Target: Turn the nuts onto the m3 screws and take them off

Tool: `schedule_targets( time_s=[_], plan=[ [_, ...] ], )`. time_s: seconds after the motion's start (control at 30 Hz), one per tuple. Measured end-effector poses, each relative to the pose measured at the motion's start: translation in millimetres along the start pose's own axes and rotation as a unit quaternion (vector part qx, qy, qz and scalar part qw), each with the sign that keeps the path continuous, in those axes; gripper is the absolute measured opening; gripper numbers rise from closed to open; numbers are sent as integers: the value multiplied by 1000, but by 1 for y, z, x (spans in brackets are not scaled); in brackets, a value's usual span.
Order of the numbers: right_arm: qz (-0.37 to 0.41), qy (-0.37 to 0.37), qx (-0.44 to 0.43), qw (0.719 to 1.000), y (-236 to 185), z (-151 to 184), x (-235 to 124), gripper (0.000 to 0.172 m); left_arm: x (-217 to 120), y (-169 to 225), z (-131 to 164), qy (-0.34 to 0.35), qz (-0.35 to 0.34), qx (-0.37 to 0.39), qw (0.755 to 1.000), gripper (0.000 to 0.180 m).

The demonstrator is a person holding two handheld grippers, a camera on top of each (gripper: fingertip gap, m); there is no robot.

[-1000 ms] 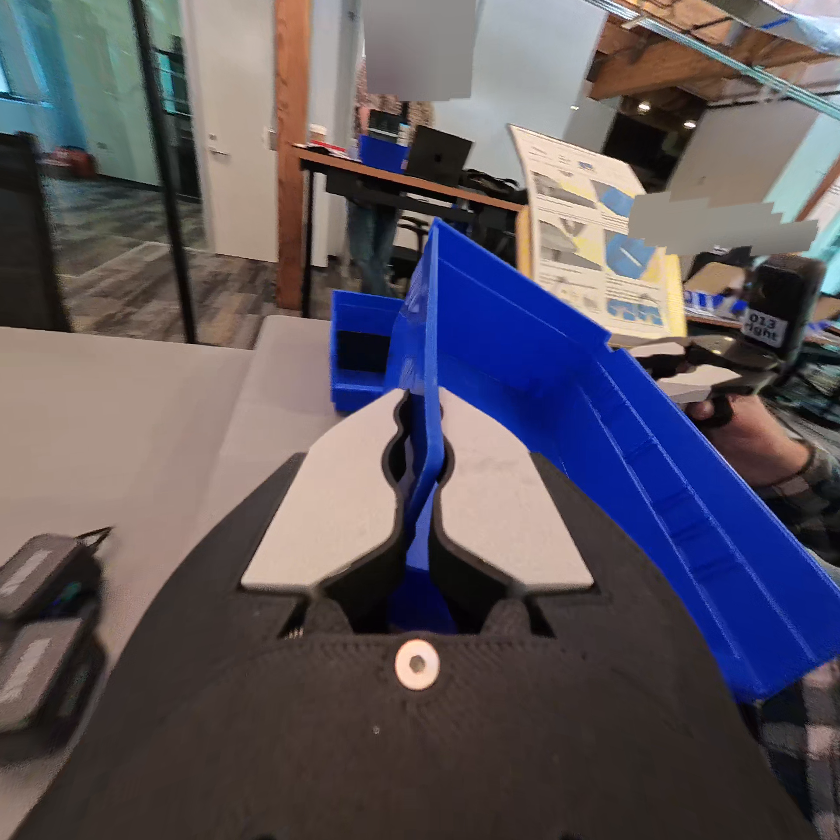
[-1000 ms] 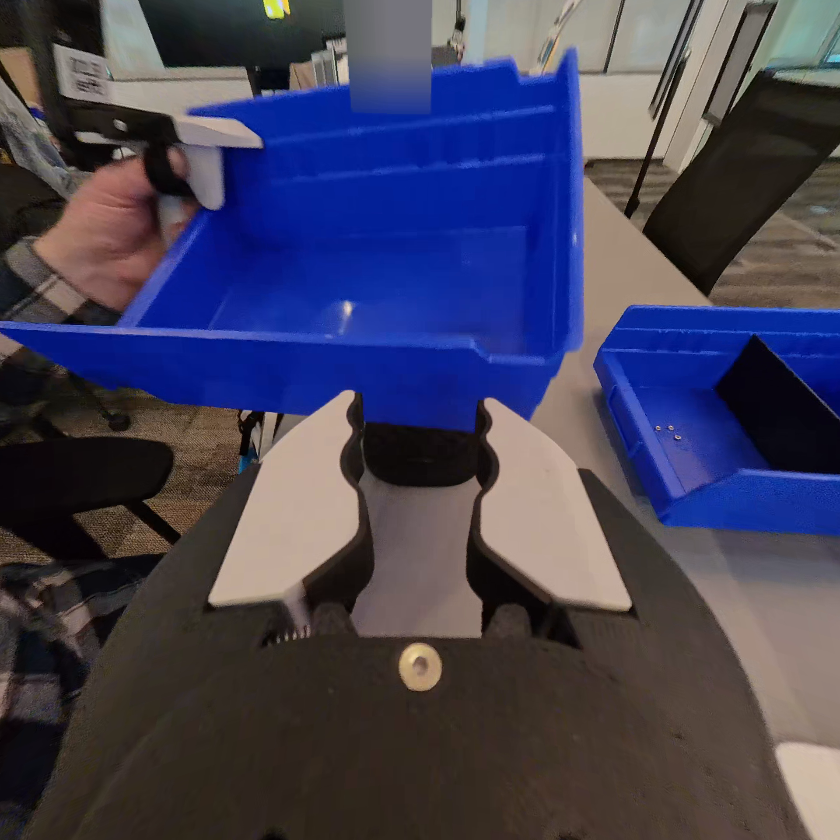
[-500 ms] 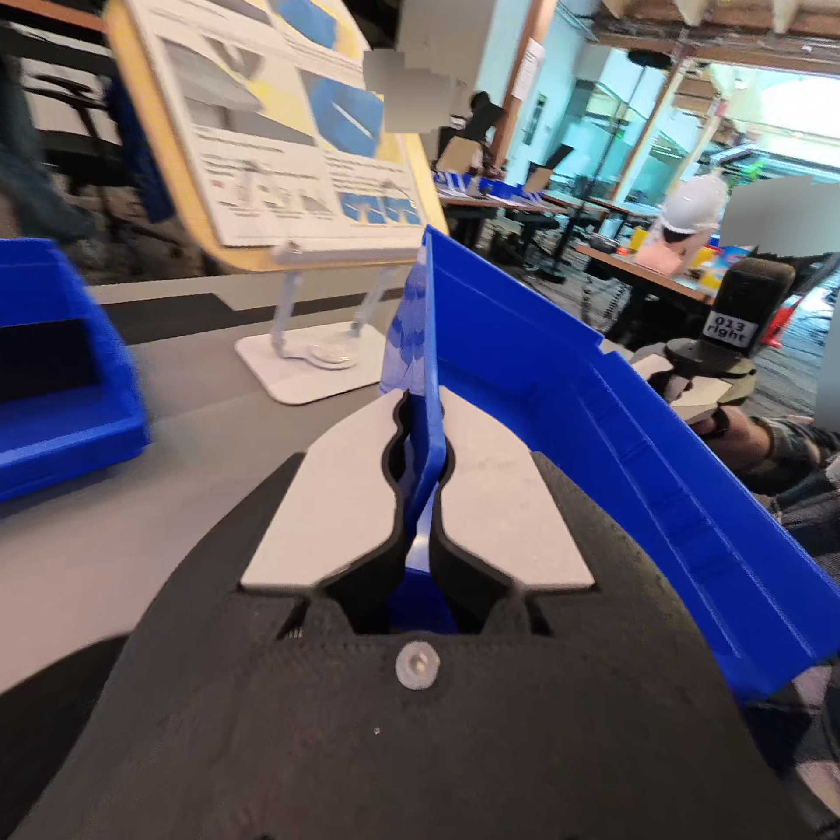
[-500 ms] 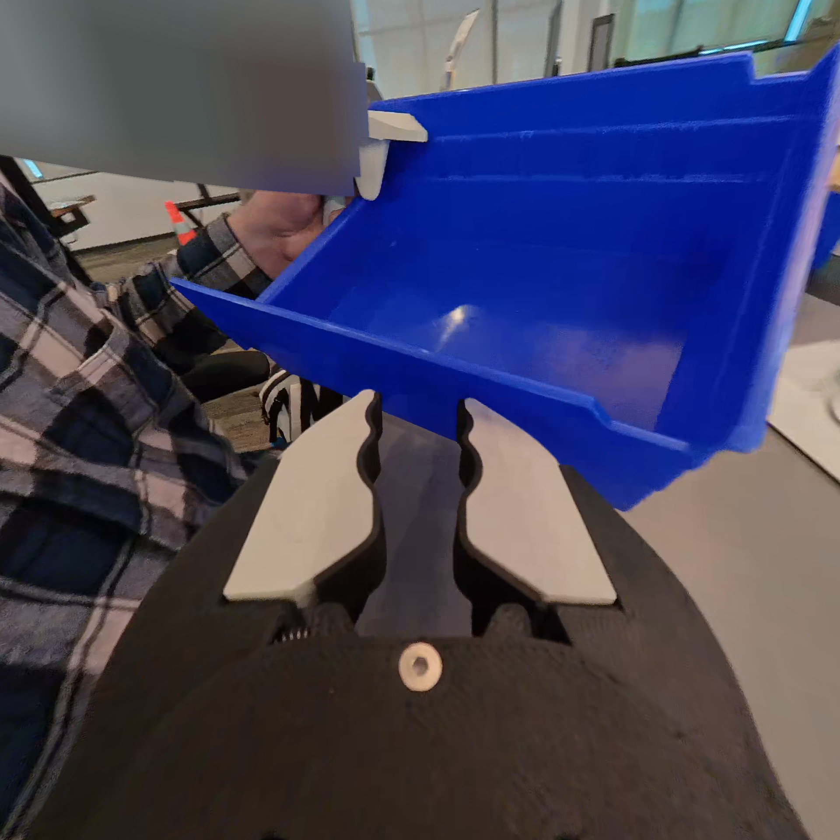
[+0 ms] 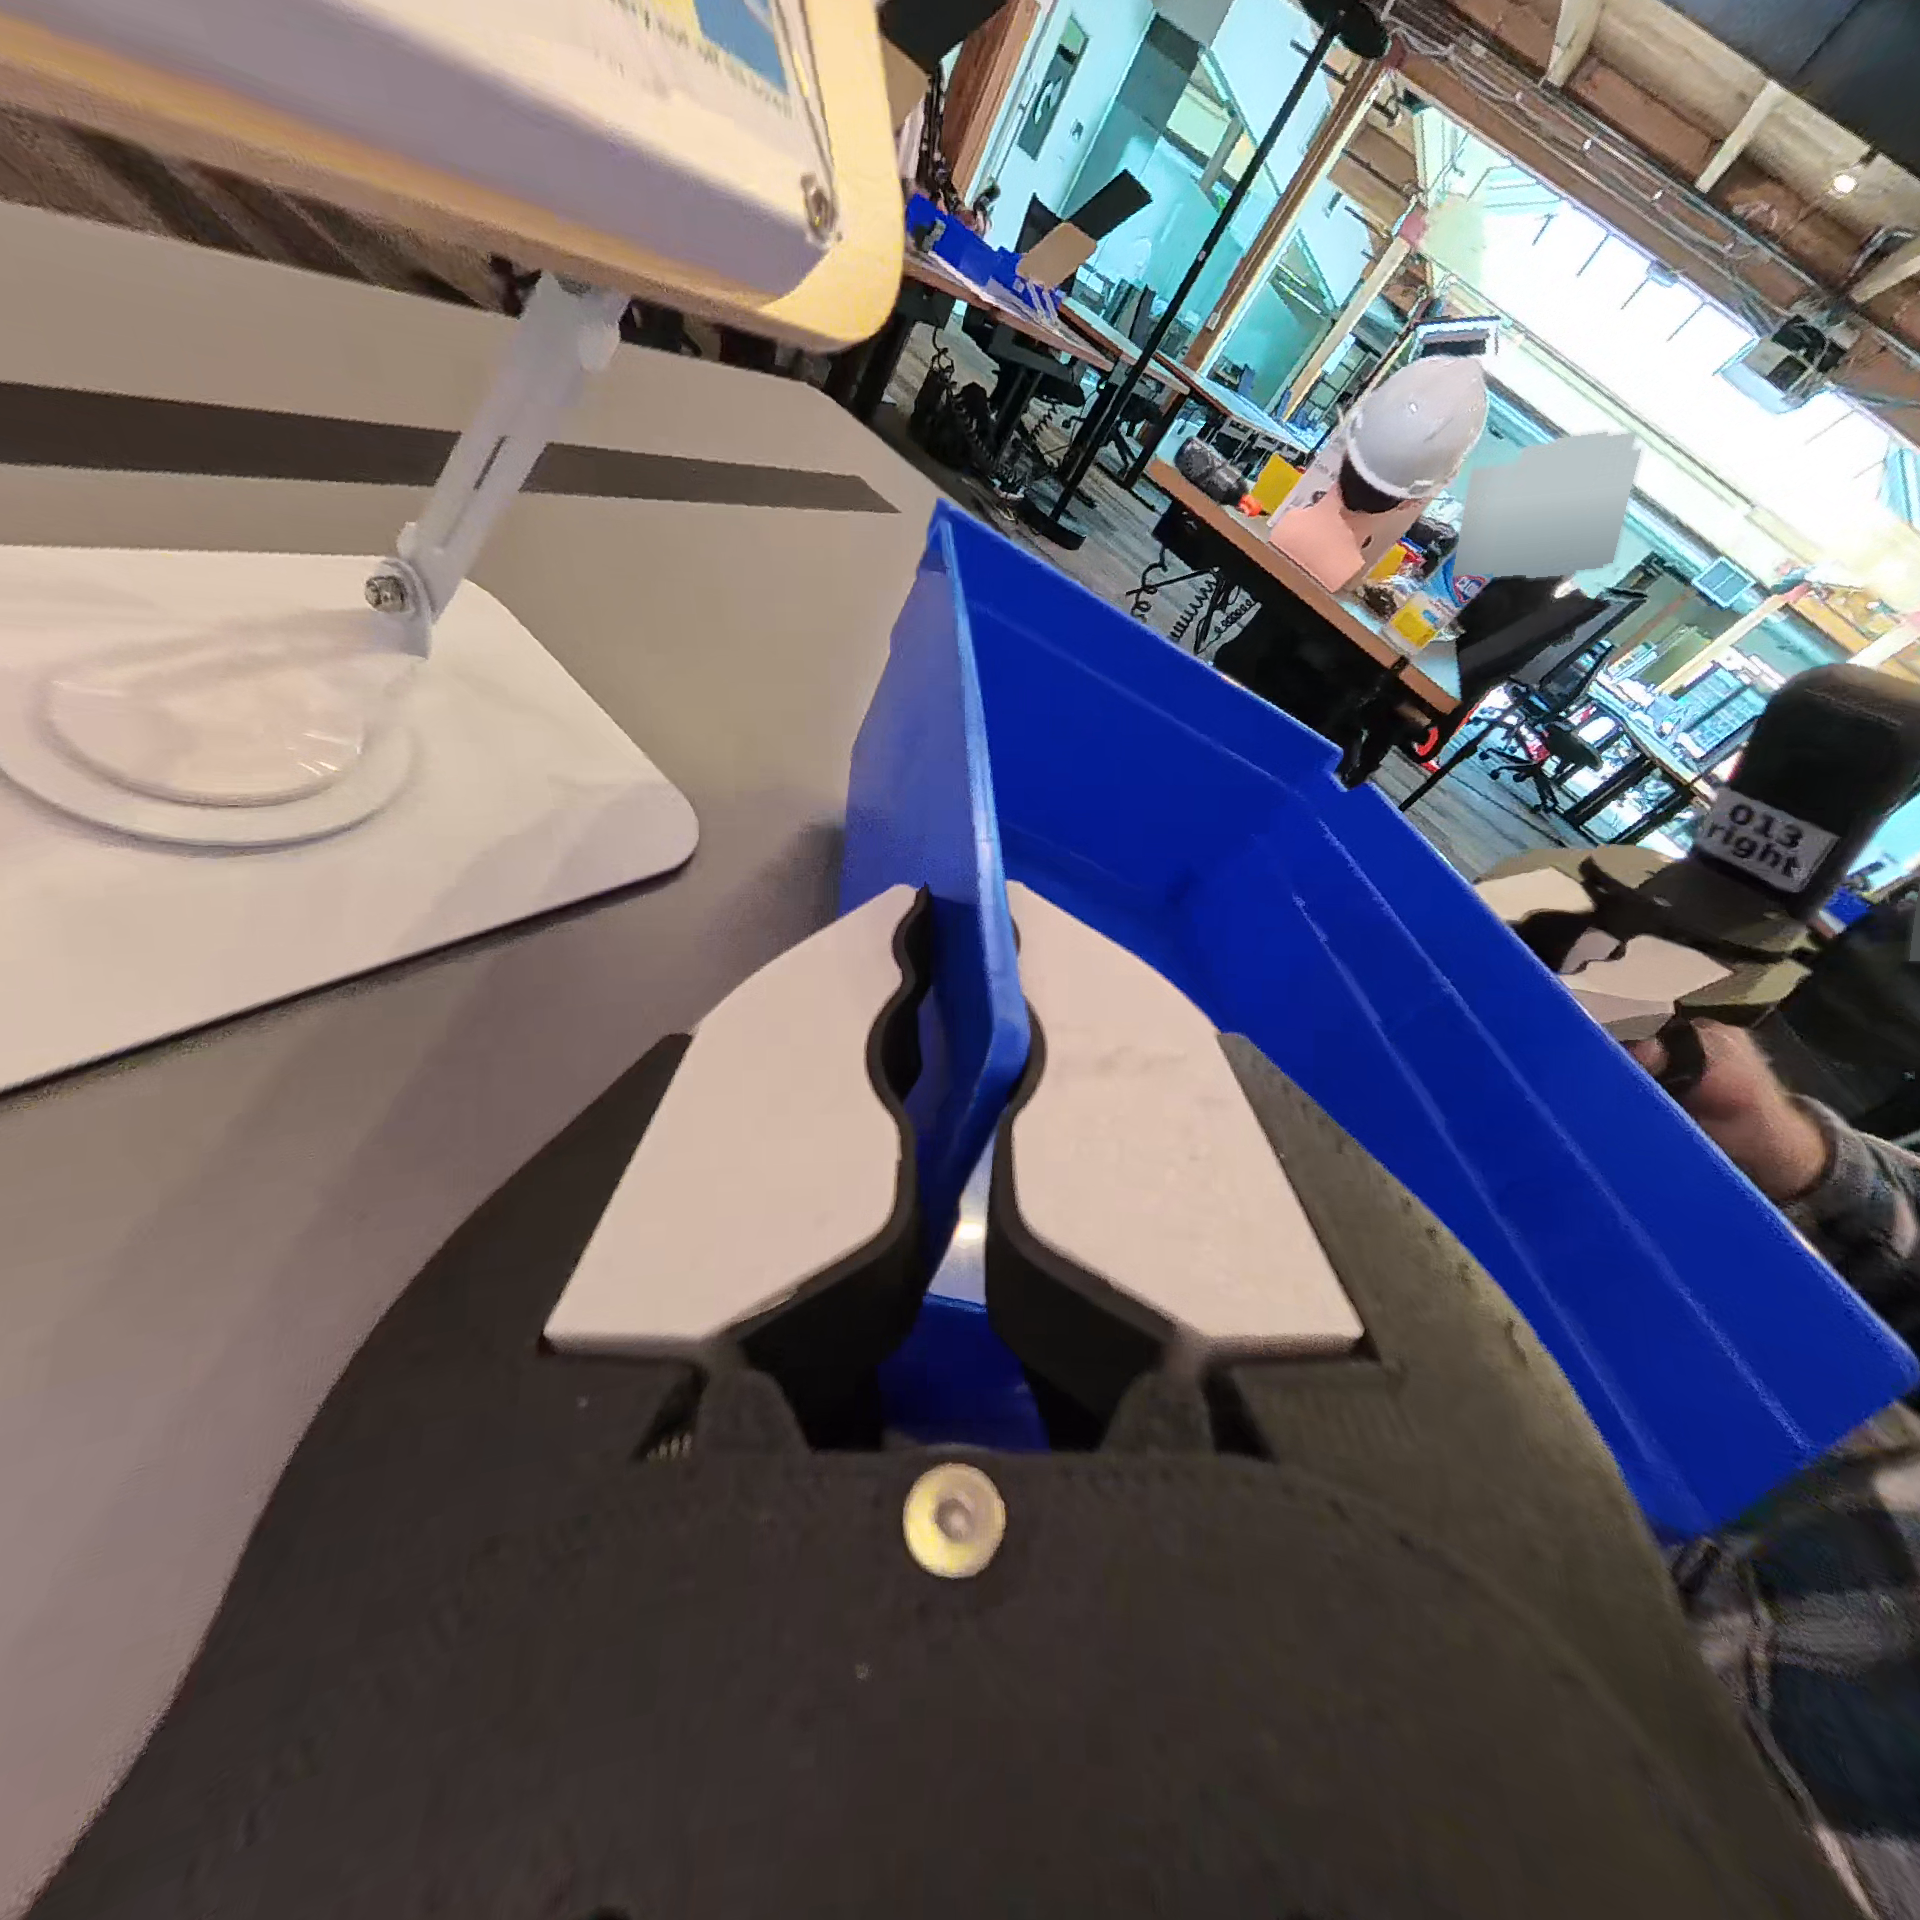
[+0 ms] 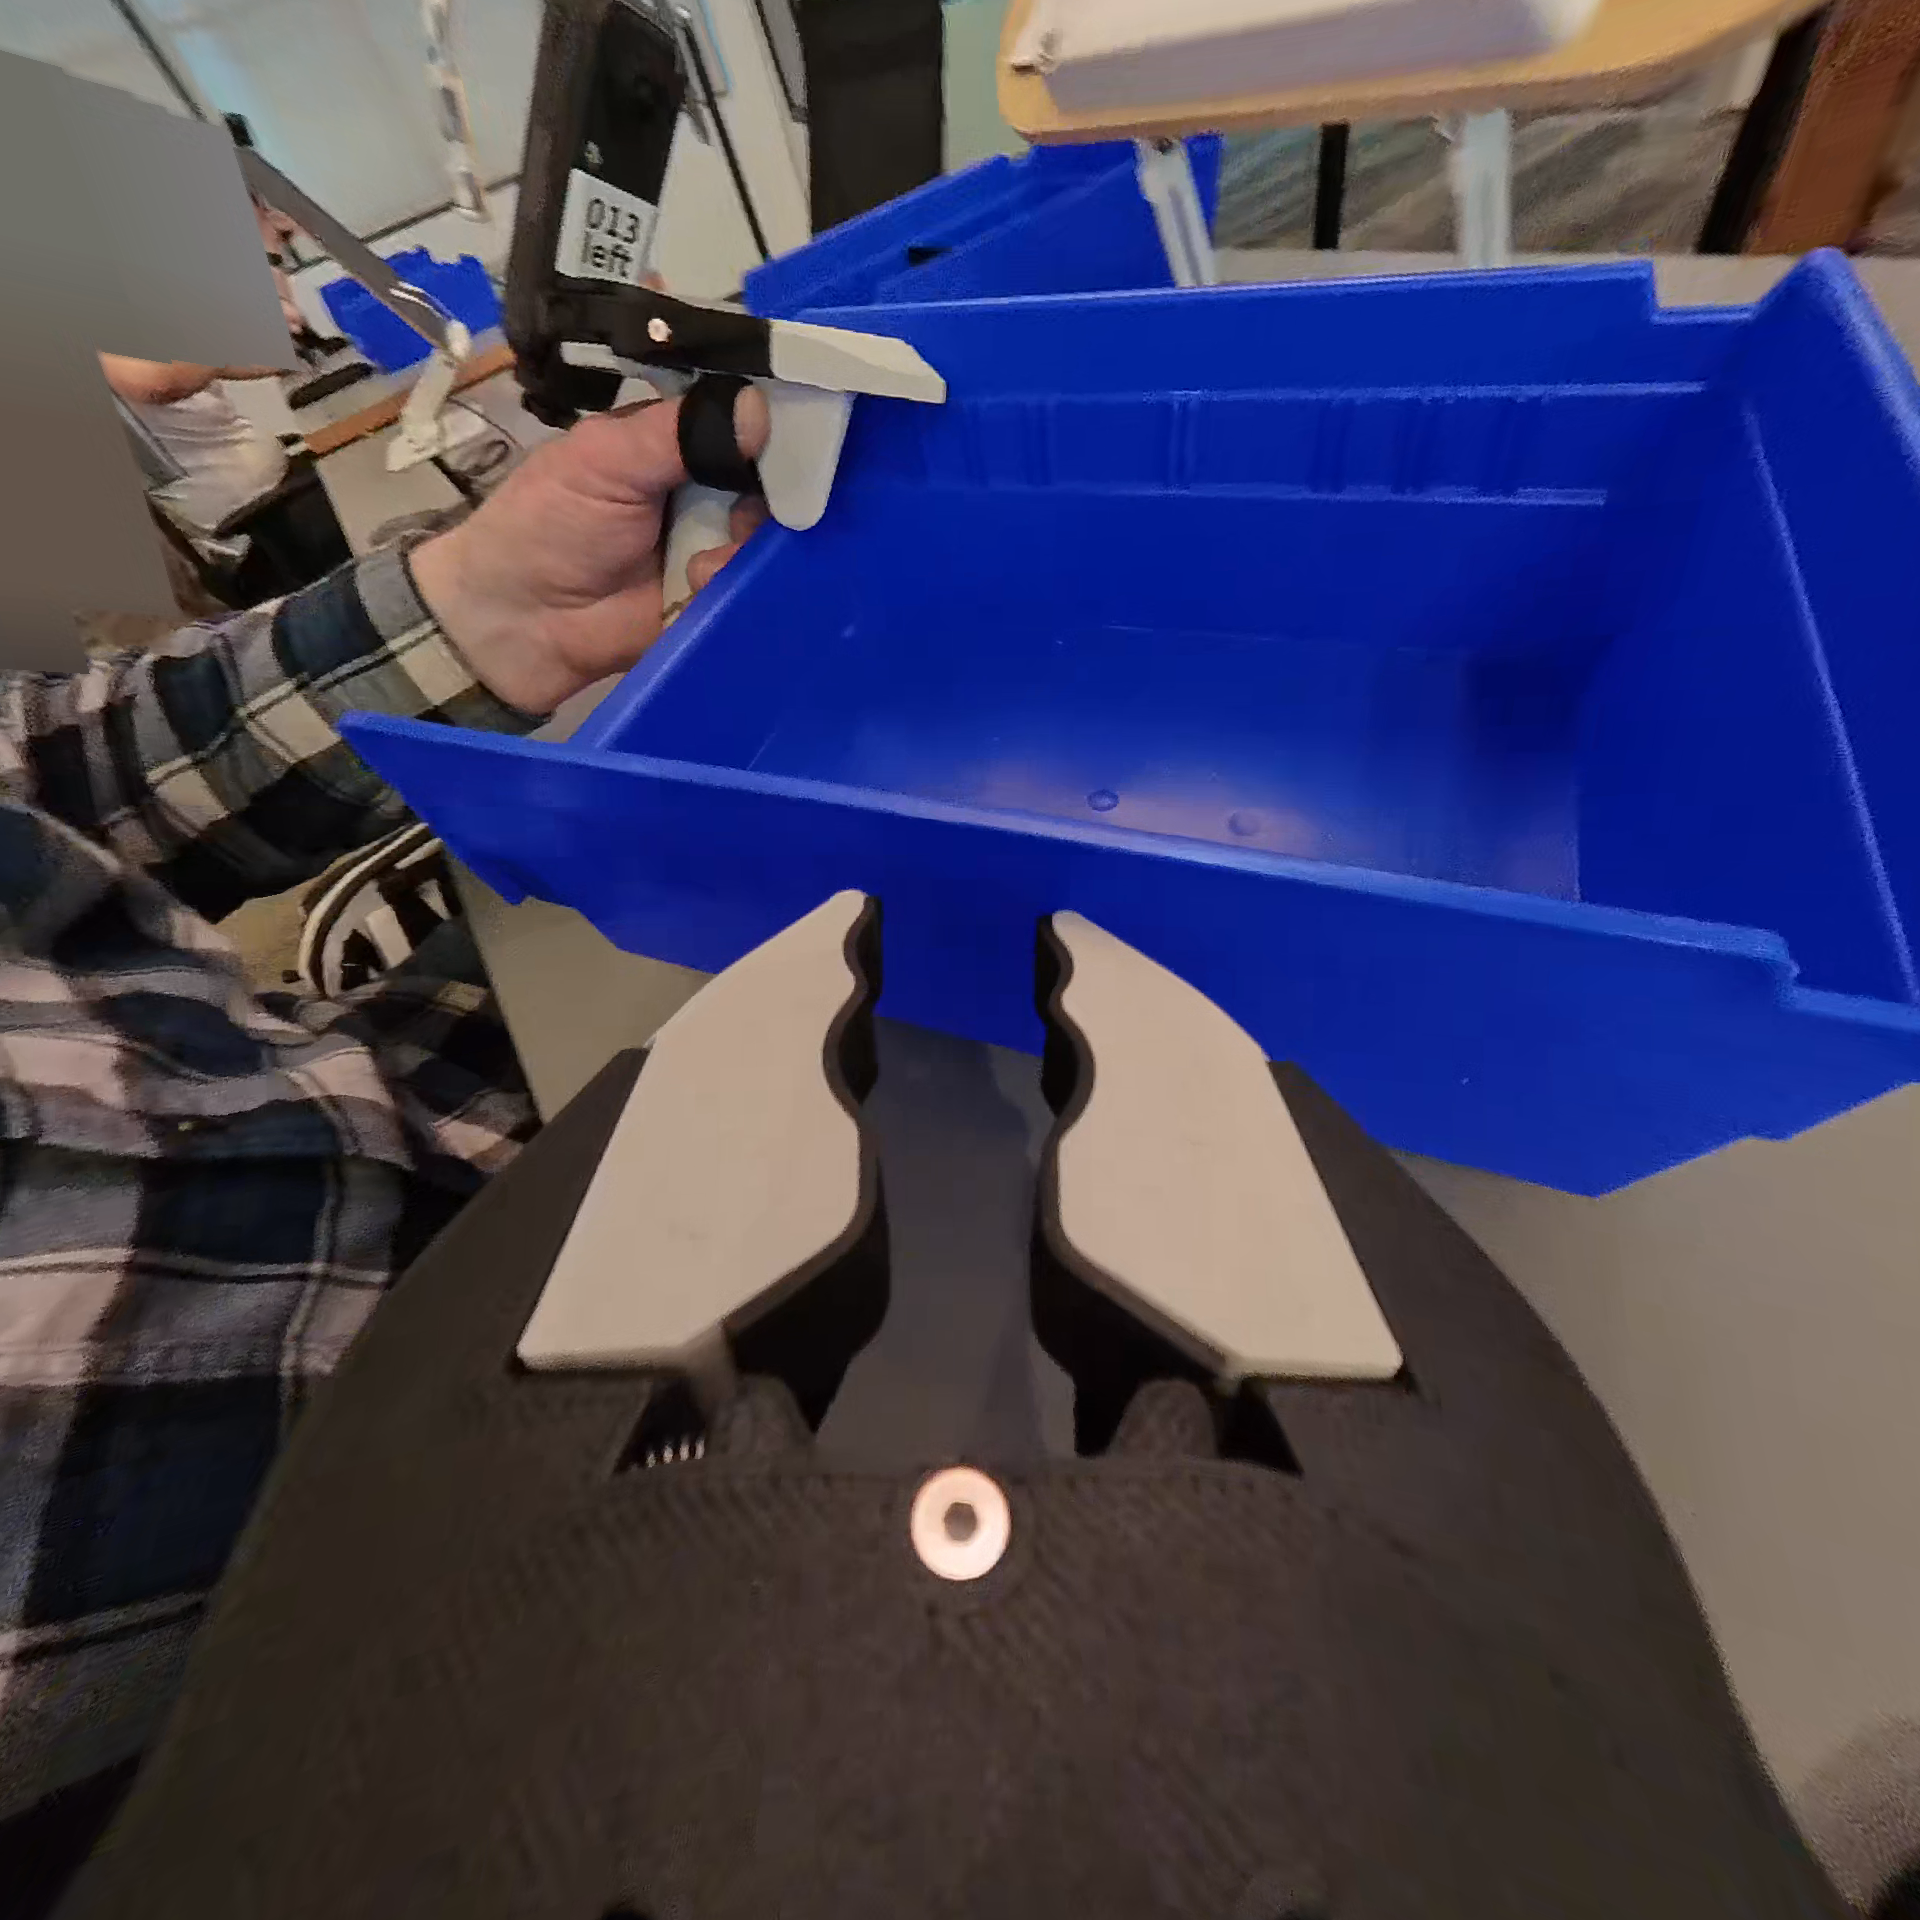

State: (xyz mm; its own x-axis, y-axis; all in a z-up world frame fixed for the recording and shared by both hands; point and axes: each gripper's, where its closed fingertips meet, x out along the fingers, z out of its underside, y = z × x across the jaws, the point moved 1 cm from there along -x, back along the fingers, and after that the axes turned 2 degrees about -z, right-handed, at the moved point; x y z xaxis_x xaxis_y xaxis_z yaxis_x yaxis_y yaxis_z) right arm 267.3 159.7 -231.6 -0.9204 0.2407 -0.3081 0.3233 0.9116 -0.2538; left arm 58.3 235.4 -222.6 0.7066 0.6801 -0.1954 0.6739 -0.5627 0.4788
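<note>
- Left gripper (image 5: 961,935): jaws narrow, clamped on the end wall of the blue bin (image 5: 1299,914). Both pads press against that wall, one on its outer face, one on its inner face.
- In the right wrist view, the left gripper (image 6: 831,416) sits at the bin's upper left rim, held by a hand (image 6: 561,561) with a plaid sleeve (image 6: 239,707).
- Blue bin (image 6: 1247,623): held tilted above the grey surface (image 6: 1662,1403), open side facing the right wrist camera. Interior bare. Its lower side wall hangs past the surface's near edge, over the person's plaid clothing.
- Right gripper (image 6: 958,935): jaws partly open, nothing between the pads. The fingertips stand just in front of the outer face of the bin's near long wall; whether they touch it cannot be determined.
- White stand base (image 5: 312,779): rests on the surface, left of the bin, carrying a tilted board (image 5: 499,135) on a white arm.
- Second blue bin (image 6: 987,239): stands behind the held bin, toward the far edge of the surface.
</note>
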Motion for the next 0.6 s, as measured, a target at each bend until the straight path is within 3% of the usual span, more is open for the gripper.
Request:
schedule_targets(
  time_s=[0.27,0.4,0.47,0.6],
  plan=[
    [52,-25,27,998,58,4,-3,34,48,-16,11,23,-25,-17,999,10],
    [98,-8,14,995,54,4,-11,60,53,-10,19,21,-1,-28,999,22],
    [110,6,4,994,39,7,-11,81,49,-5,20,28,16,-34,999,30],
    [130,15,-24,991,5,13,-5,103,37,0,23,10,24,-18,999,38]
  ],
)
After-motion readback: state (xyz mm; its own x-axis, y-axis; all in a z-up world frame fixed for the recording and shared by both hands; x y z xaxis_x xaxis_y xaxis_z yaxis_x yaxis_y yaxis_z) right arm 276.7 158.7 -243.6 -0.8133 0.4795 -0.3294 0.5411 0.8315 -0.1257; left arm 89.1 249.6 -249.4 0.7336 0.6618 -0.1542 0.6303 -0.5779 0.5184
